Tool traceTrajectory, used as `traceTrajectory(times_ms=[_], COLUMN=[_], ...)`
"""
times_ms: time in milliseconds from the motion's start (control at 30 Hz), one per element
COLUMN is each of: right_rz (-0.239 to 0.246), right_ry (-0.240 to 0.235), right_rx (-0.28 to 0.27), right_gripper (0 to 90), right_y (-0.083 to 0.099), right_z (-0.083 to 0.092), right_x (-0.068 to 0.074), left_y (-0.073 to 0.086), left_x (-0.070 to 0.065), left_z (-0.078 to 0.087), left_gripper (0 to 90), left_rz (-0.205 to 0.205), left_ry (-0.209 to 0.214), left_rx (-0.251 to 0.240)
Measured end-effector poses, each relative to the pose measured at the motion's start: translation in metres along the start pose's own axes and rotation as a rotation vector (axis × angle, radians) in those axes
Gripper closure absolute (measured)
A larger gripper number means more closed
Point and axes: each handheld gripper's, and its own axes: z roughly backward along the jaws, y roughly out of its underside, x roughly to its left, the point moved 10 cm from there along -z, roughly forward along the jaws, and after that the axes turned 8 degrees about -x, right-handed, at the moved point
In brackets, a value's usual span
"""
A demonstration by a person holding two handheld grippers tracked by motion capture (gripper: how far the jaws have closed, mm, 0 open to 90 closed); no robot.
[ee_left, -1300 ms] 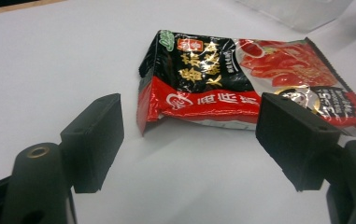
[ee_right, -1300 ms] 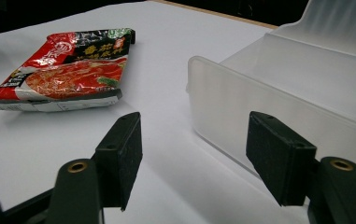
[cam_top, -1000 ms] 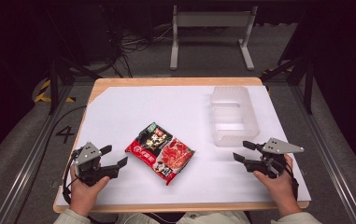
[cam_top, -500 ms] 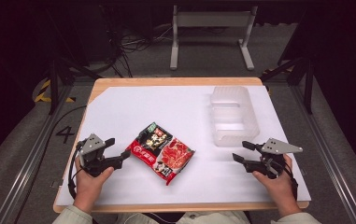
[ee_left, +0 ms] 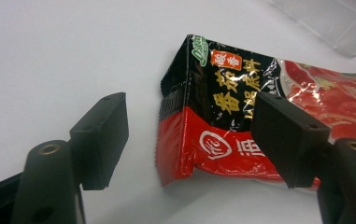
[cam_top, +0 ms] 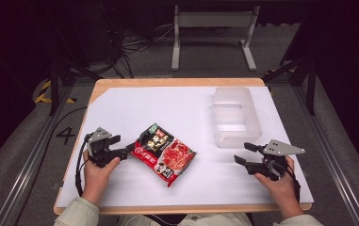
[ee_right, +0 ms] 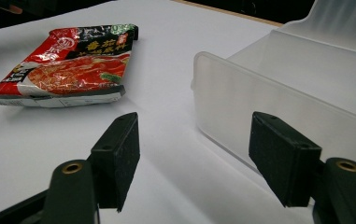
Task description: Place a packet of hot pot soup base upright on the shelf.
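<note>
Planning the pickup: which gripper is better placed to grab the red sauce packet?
Left. The left gripper sits open at the red sauce packet, its edge between the jaws; the right gripper waits beside the clear container.

The high view looks steeply down on the table [cam_top: 120, 103] from afar, while both gripper views skim it closely, sharing the red packet [cam_top: 164, 153].

Right gripper [ee_right: 192, 161] over the white table [ee_right: 175, 60], jaws apart
A red-and-black food packet [ee_right: 68, 63] lies flat at ten o'clock; a clear plastic container [ee_right: 302, 88] stands at two o'clock, its wall near the right jaw.
</note>
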Motion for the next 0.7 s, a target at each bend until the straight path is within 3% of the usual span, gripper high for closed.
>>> traceTrajectory(times_ms=[200,367,533,700], right_rz=[0.0,0.001,0.002,0.003], right_ry=[-0.001,-0.003,-0.005,-0.014], right_rx=[0.005,0.006,0.007,0.006], right_gripper=[33.4,33.3,33.1,32.8], right_y=[0.001,0.001,0.001,0.001], right_z=[-0.001,-0.001,-0.001,-0.002], right_x=[0.0,0.0,0.001,0.002], left_y=[0.005,0.009,0.014,0.019], left_x=[0.001,0.003,0.004,0.002], left_z=[-0.014,-0.022,-0.026,-0.031], left_gripper=[32.5,37.4,39.0,41.3], left_rz=[-0.014,0.03,0.047,0.029], left_ry=[-0.002,0.007,0.001,0.015], left_rx=[0.036,0.064,0.094,0.124])
